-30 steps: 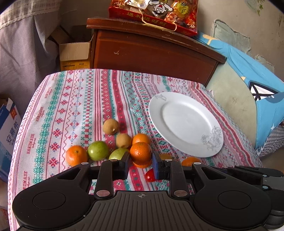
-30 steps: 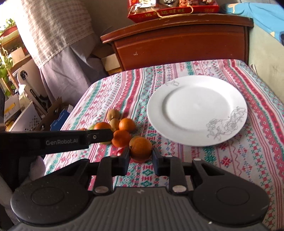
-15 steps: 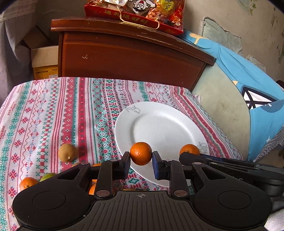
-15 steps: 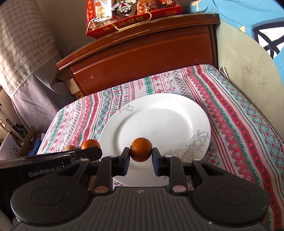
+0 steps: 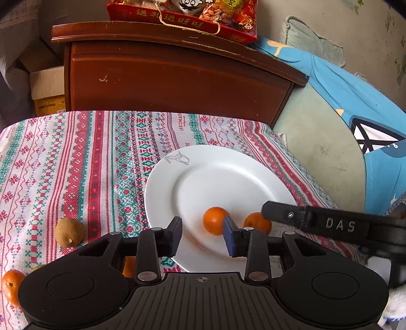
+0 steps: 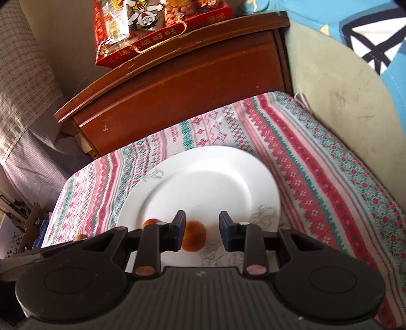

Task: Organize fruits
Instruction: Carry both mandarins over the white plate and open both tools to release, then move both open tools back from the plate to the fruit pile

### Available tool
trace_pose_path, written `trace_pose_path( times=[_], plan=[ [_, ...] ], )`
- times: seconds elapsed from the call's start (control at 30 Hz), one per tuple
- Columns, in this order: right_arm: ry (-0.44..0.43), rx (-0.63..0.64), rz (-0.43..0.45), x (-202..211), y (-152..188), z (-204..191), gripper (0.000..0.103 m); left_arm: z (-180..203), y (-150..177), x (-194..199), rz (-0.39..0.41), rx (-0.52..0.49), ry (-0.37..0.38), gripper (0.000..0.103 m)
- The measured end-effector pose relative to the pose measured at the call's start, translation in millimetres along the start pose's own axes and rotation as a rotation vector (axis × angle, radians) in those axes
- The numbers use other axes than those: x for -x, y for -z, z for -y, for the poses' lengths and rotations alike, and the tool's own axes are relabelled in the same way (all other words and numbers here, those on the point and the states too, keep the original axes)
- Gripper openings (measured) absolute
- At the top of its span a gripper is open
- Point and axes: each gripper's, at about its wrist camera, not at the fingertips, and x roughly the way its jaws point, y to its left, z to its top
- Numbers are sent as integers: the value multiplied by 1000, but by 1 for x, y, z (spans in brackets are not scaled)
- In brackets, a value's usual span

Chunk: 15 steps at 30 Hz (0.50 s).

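Left gripper (image 5: 202,236): jaws spread wide, nothing gripped; an orange (image 5: 215,220) lies on the white plate (image 5: 228,175) just ahead of the gap, close against the right-hand pad — contact cannot be confirmed. A second orange (image 5: 256,223) sits beside it on the plate's near right portion, partly under the black bar of the other tool.

Right gripper (image 6: 201,234): jaws likewise parted, holding nothing; the second orange (image 6: 194,236) rests on the plate (image 6: 215,177) near its front rim, next to the left-hand pad; the first orange (image 6: 151,223) shows further left, partly hidden by the tool.

Off the plate, on the striped tablecloth (image 5: 76,157): a brown round fruit (image 5: 69,232) to the plate's left; nearer the left edge another orange (image 5: 10,285); a sliver of something green just beside it, too hidden to name.

Beyond the cloth — a dark wooden cabinet (image 5: 172,76) with a red snack box (image 5: 182,15) on top; to the right, a pale green cushion (image 5: 314,152) under blue fabric (image 5: 355,96).
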Motion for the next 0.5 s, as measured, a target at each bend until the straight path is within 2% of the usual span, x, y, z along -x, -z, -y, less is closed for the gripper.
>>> trace_pose_path(
  times=[0.13, 0.23, 0.3, 0.43, 0.5],
  plan=[
    [136, -4, 41, -1, -3, 11, 33, -5, 1, 0, -1, 19, -24, 34],
    [175, -31, 13, -9, -2, 20, 35, -8, 1, 2, 8, 16, -40, 34],
    [184, -45, -4, -14, 1, 24, 36, -10, 1, 4, 12, 21, -51, 34],
    [140, -49, -37, -19, 2, 23, 35, -15, 1, 4, -1, 33, -78, 34],
    [143, -25, -41, -20, 1, 18, 42, -20, 2, 4, -12, 48, -91, 34]
  ],
)
